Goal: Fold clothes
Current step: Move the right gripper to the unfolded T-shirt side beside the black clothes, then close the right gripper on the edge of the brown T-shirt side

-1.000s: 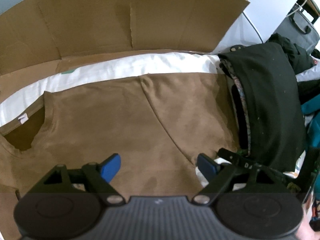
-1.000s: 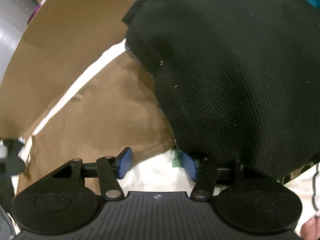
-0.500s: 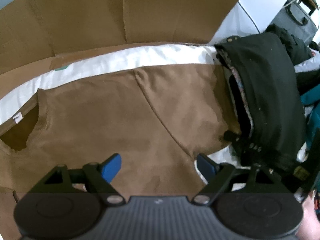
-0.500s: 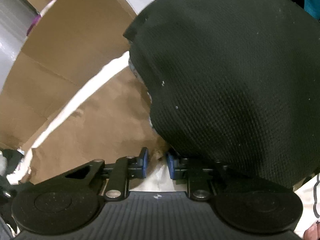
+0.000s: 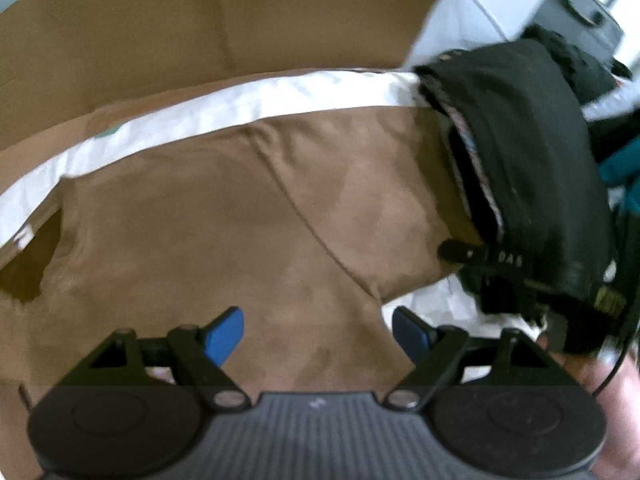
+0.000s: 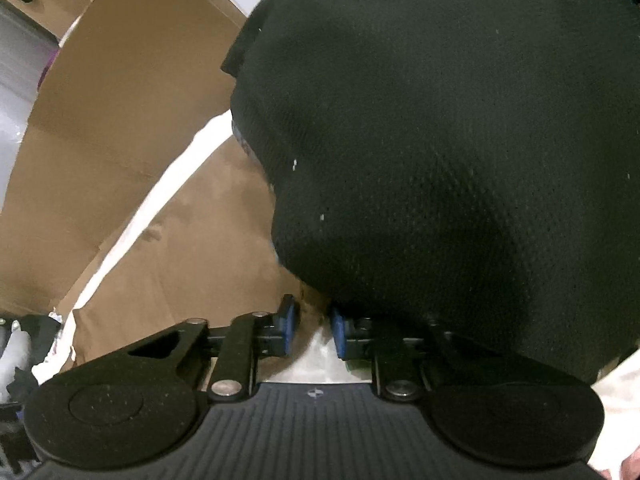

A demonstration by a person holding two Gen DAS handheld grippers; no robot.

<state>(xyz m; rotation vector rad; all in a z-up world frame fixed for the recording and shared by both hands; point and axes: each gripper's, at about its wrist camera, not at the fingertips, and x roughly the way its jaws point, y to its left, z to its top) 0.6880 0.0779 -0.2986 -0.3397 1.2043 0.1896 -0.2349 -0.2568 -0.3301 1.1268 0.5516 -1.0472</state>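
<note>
Brown shirt [image 5: 224,216] sleeve hem [image 6: 310,312] sits pinched in my right jaws [image 6: 312,326]; left jaws [image 5: 316,330] hang spread above it. Next: fold the sleeve inward.

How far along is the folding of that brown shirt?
Barely begun. Done: the brown shirt lies spread flat on the white sheet, with no fold showing, beside a pile of dark clothes. In hand: the right gripper has pinched the tip of the shirt's sleeve; the left gripper hangs open over the body. Left: folding the sleeves and body.
</note>
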